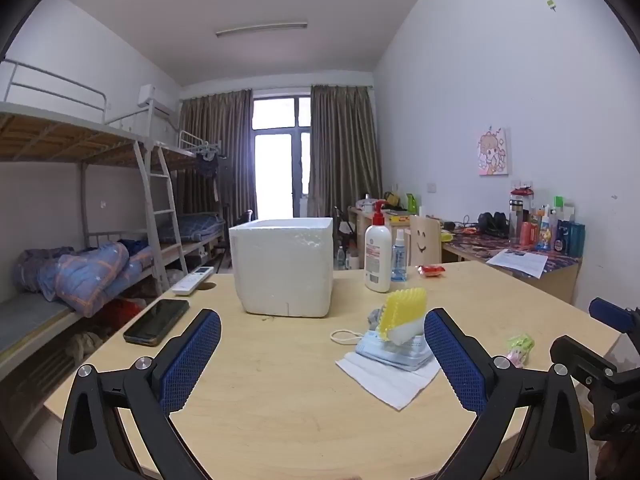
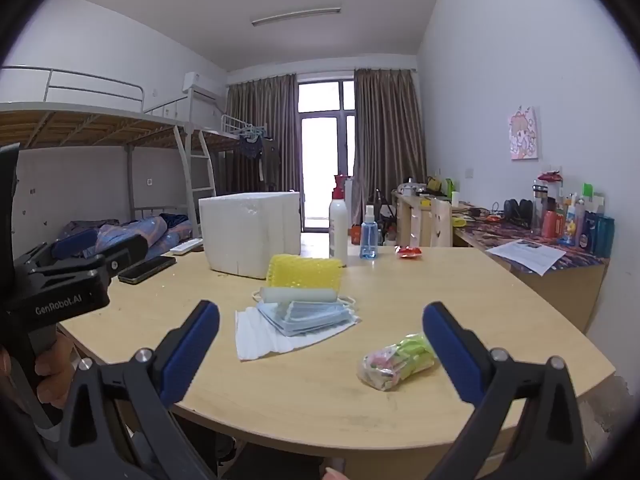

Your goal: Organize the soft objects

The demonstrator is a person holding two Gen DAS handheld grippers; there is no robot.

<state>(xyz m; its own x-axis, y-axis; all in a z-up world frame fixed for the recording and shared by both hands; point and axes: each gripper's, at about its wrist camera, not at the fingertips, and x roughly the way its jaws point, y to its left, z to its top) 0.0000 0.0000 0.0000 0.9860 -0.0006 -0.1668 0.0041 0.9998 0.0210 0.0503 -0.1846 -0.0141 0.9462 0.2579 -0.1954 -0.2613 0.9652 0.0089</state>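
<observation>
A white foam box (image 1: 286,266) (image 2: 250,236) stands open on the wooden table (image 1: 280,396) (image 2: 472,312). A yellow sponge (image 1: 402,310) (image 2: 306,272) rests on a stack of blue face masks (image 1: 394,350) (image 2: 310,316) over a white tissue (image 1: 394,380) (image 2: 260,340). A small wrapped green-pink packet (image 1: 520,346) (image 2: 398,362) lies right of them. My left gripper (image 1: 322,354) is open and empty, left of the pile. My right gripper (image 2: 320,348) is open and empty, the packet by its right finger (image 2: 456,356).
A black phone (image 1: 156,322) (image 2: 146,269) and a white remote (image 1: 193,280) lie at the table's left. A lotion pump bottle (image 1: 377,254) (image 2: 338,226), a spray bottle (image 1: 399,256) (image 2: 368,234) and a red snack packet (image 1: 430,270) (image 2: 409,252) stand behind. Bunk beds at left, cluttered desk at right.
</observation>
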